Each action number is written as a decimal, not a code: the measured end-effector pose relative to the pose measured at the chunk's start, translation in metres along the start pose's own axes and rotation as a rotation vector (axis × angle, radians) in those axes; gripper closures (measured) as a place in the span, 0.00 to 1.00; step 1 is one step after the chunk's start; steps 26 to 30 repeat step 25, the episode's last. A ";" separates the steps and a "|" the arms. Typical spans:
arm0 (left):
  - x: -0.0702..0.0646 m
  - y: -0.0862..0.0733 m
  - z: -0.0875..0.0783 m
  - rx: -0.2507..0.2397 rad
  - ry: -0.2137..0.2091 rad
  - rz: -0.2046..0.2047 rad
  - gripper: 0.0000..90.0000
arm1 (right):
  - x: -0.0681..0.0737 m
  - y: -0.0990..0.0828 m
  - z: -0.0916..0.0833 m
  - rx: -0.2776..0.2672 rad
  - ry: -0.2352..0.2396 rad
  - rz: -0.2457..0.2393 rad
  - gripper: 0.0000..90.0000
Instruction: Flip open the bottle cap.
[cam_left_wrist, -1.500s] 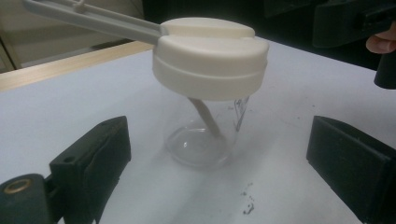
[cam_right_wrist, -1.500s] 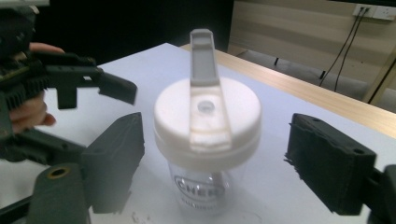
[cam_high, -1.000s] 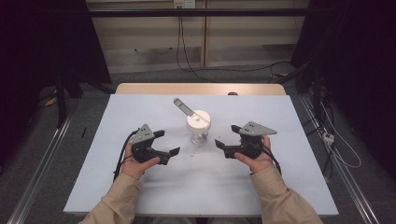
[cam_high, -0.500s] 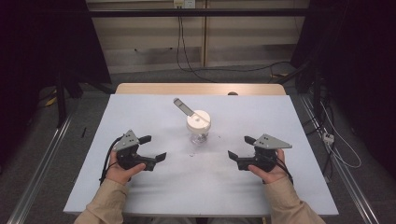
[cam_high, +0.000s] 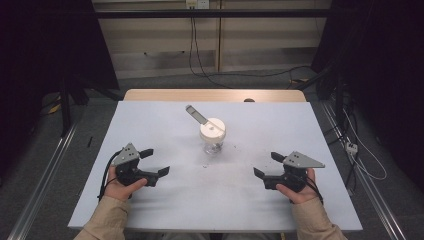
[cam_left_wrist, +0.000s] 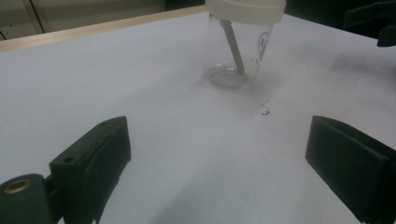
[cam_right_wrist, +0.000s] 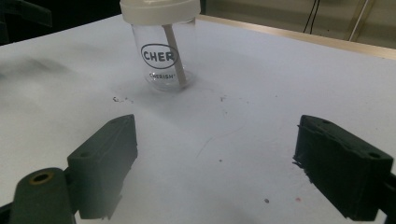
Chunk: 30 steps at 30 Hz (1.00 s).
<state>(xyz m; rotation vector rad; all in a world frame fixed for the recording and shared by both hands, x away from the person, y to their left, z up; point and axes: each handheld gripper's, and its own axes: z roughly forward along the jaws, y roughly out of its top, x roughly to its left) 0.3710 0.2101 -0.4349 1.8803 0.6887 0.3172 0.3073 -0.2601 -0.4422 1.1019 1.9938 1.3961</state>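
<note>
The jar stands upright on the surface, ahead of both grippers and between their lines of reach, well apart from each. Seen from above, it lies forward and to the right of the left gripper, and forward and to the left of the right gripper. In the left gripper view the jar sits beyond the gap between the two black jaws, nearer the right-hand jaw's side; in the right gripper view the jar sits beyond the left-hand jaw. Nothing lies between either pair of jaws but bare surface.

Both grippers are open, their jaws spread wide and holding nothing. Each is held in a hand low over the surface, jaws pointing inward toward the middle.

The jar is small, of clear glass or plastic, with a cream-white lid on top. A pale stick leans inside it, its lower end resting on the bottom, and a flat grey handle slants out above the lid, away from the person. Dark printed lettering in an oval marks the wall facing the right gripper. A few dark specks dot the surface just in front of the jar.
</note>
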 end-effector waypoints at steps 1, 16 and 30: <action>0.000 -0.001 -0.001 0.003 0.002 0.002 0.07 | 0.000 -0.001 -0.001 -0.002 -0.003 -0.001 0.14; 0.005 -0.008 -0.013 -0.001 0.017 -0.010 0.07 | -0.006 -0.009 -0.013 -0.002 -0.024 0.005 0.15; 0.006 -0.010 -0.013 0.012 0.030 -0.002 0.07 | -0.007 -0.015 -0.016 0.009 -0.030 0.003 0.14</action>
